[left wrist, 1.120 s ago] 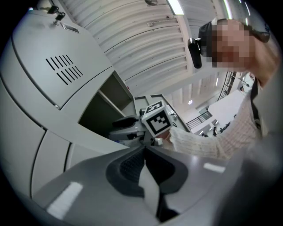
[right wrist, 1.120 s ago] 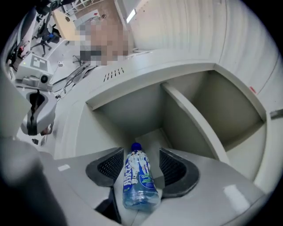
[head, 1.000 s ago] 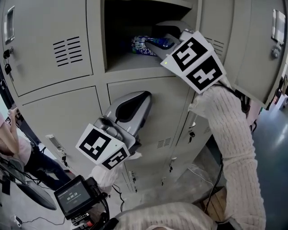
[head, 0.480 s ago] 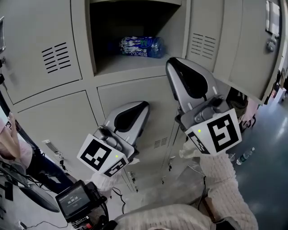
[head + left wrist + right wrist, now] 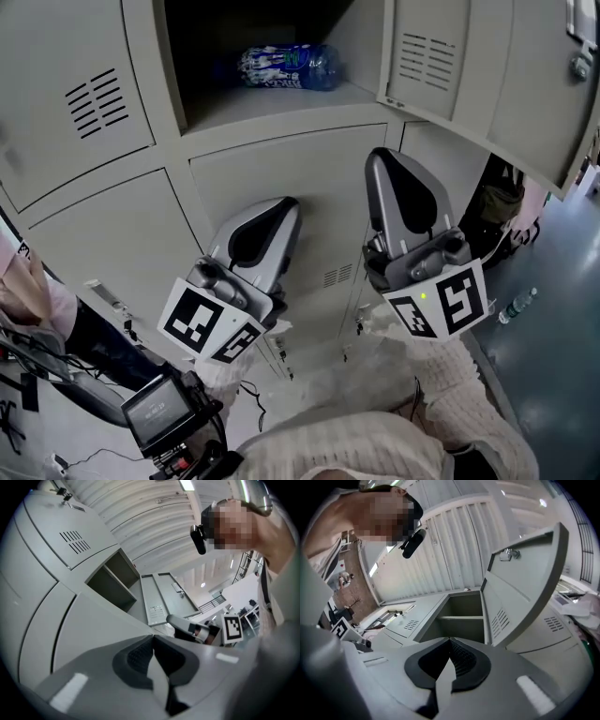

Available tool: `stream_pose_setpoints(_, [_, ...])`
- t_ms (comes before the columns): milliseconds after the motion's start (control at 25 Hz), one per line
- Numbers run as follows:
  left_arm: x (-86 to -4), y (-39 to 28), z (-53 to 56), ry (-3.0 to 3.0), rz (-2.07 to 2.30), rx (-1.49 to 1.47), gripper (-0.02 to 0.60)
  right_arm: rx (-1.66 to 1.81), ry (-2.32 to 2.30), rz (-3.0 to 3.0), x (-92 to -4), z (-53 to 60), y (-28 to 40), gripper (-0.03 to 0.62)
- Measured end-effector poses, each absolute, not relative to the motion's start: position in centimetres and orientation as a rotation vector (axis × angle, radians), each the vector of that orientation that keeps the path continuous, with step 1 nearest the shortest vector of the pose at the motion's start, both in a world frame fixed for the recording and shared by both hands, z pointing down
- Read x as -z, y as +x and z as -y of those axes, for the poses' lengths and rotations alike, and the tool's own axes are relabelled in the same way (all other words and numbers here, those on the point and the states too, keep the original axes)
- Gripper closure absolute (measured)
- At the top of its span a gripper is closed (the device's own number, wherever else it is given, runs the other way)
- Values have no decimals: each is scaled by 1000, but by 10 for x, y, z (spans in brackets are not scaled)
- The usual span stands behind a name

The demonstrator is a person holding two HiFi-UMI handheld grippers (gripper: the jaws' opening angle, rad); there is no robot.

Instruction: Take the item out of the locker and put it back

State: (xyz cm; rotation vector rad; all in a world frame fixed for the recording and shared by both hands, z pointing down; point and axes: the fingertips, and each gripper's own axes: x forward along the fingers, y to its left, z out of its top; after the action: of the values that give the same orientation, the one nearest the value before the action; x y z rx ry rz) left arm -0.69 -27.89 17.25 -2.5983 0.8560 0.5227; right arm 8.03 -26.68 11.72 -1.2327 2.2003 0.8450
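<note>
Blue-labelled bottle (image 5: 286, 67) lying near locker (image 5: 281, 111) shelf's front edge, left gripper (image 5: 284, 206) and right gripper (image 5: 390, 157) below, both pinched together (right's jaws just closed, nothing between).

Industrial hall's locker area: grey metal lockers (image 5: 281, 178), corrugated ceiling (image 5: 150, 508), strip light (image 5: 186, 484).

the locker shelf (image 5: 281, 101), at 12 o'clock in the head view, carries a plastic bottle (image 5: 286, 67) with a blue and white label, lying on its side toward the back. on the dark floor (image 5: 562, 272) at 4 o'clock lies a small bottle (image 5: 515, 307).
</note>
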Motion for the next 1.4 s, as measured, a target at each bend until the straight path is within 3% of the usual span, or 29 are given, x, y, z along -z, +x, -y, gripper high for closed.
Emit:
stream_pose_setpoints(560, [-203,-22,289,-2624,-972,-504,575,-595,-991,-2516,-190,287,21,594])
stream_pose_setpoints(1400, [-216,-21,295,-2664,-970,-488,574,-470,-1048,-2515,-210,295,20,595])
